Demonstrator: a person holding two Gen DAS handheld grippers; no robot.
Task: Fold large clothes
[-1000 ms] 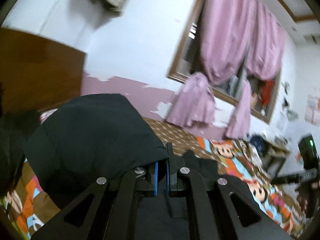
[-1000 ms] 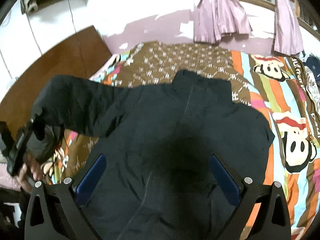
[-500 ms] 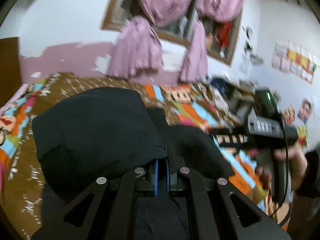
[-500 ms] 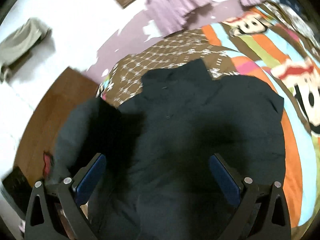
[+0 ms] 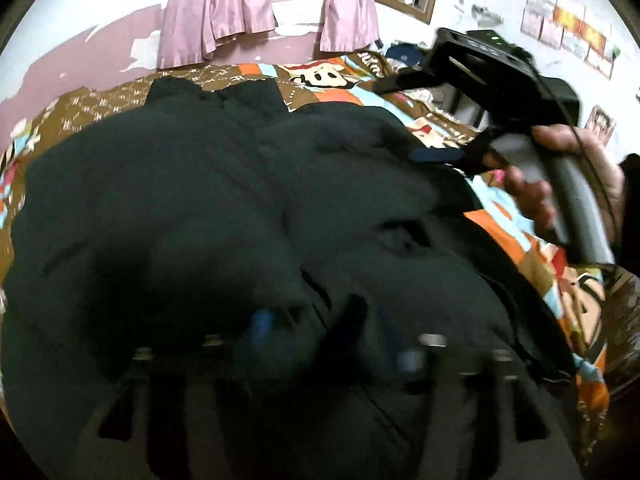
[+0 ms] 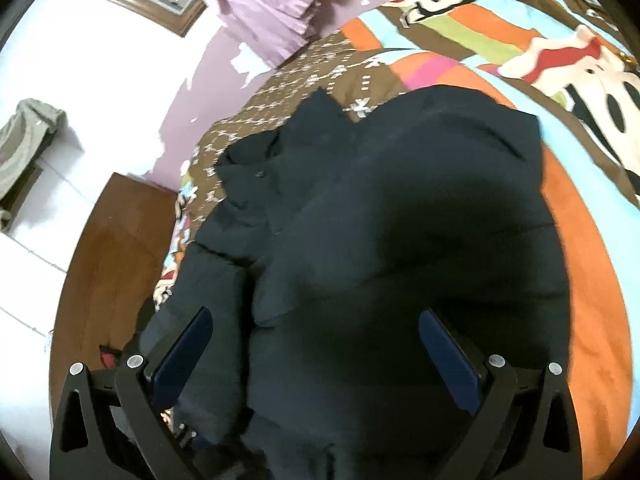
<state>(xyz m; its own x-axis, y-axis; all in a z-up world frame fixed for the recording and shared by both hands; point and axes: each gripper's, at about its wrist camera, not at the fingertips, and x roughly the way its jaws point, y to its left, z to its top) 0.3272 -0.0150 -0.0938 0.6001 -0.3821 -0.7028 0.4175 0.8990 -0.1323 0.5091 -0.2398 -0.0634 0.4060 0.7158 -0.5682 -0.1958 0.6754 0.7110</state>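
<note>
Now the black jacket [image 6: 400, 220] is seen spread on the bed [image 6: 592, 240], collar at the far end, its left sleeve [image 5: 380, 280] laid across the body. The left tongs [image 5: 332, 340], blurred, have just been opening; cloth lies between them, seemingly released. The right tongs [image 6: 316, 356] are parted wide and empty above the jacket. Sleeve fold judged done on the left; next, the right sleeve likely needs gripping and drawing inward.

Left gripper [image 5: 332, 336] motion-blurred, finger outlines smeared; contact with black jacket [image 5: 224, 208] unclear. Jacket hem cut off by lower edge. Bedspread [image 6: 592, 264] largely hidden under jacket.
</note>
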